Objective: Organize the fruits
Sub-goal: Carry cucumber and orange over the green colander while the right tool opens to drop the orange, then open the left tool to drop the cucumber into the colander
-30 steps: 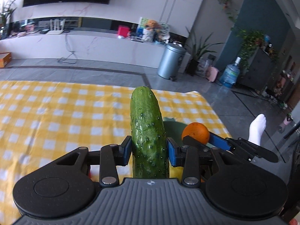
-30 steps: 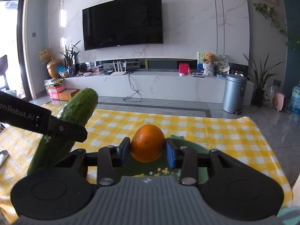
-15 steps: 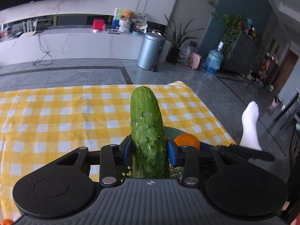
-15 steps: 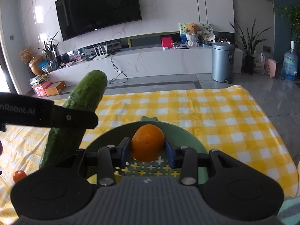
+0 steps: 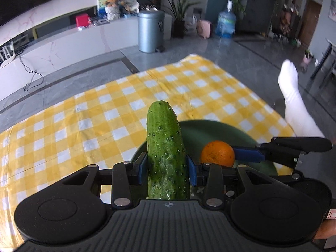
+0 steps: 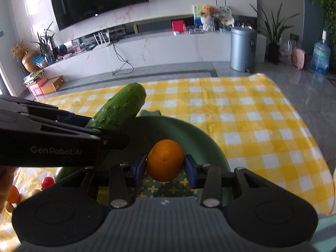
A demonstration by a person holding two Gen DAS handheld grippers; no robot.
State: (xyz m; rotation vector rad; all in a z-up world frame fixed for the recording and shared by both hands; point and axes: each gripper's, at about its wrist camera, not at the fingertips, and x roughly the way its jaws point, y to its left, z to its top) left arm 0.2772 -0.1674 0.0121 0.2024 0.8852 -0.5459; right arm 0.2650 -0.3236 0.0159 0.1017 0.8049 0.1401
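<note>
My left gripper (image 5: 167, 171) is shut on a green cucumber (image 5: 166, 153) that points forward over the near-left rim of a dark green basket (image 5: 212, 128). My right gripper (image 6: 166, 168) is shut on an orange (image 6: 164, 159) and holds it above the basket's perforated floor (image 6: 161, 187). In the right wrist view the cucumber (image 6: 119, 109) and left gripper (image 6: 63, 138) cross from the left. In the left wrist view the orange (image 5: 217, 153) and right gripper's finger (image 5: 247, 154) sit right of the cucumber.
A yellow and white checked cloth (image 5: 84, 126) covers the table. Small red and orange fruits (image 6: 47, 181) lie on the cloth left of the basket. A leg in a white sock (image 5: 294, 105) is off the table's right edge. The floor lies beyond the far edge.
Both grippers have tilted down and moved over the green basket, still holding the cucumber and the orange. More of the basket shows under them than before.
</note>
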